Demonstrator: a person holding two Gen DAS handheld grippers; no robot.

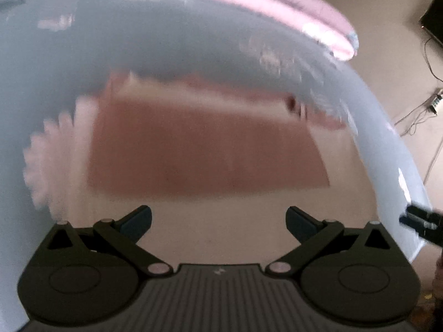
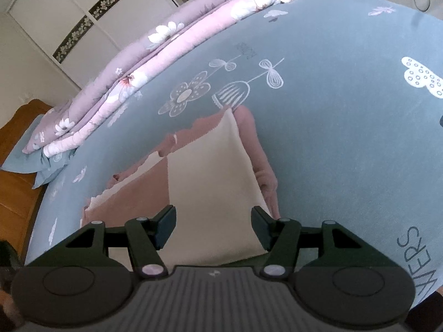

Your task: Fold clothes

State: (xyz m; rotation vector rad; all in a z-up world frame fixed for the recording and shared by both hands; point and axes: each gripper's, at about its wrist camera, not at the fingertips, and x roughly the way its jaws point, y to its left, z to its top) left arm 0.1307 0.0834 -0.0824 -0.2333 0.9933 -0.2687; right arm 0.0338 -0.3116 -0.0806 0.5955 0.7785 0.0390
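Both grippers, left (image 1: 218,222) and right (image 2: 213,225), hover with jaws spread and empty at bottom centre of their views, over the pink-and-cream garment (image 2: 205,171) lying flat mid-frame on the blue-grey floral bedsheet (image 2: 332,110), a folded pink quilt (image 2: 171,41) beyond at upper left.

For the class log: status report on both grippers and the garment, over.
Left gripper open, empty. Right gripper open, empty. Pink-and-cream garment flat on blue bedsheet, partly folded. Nothing in the way.
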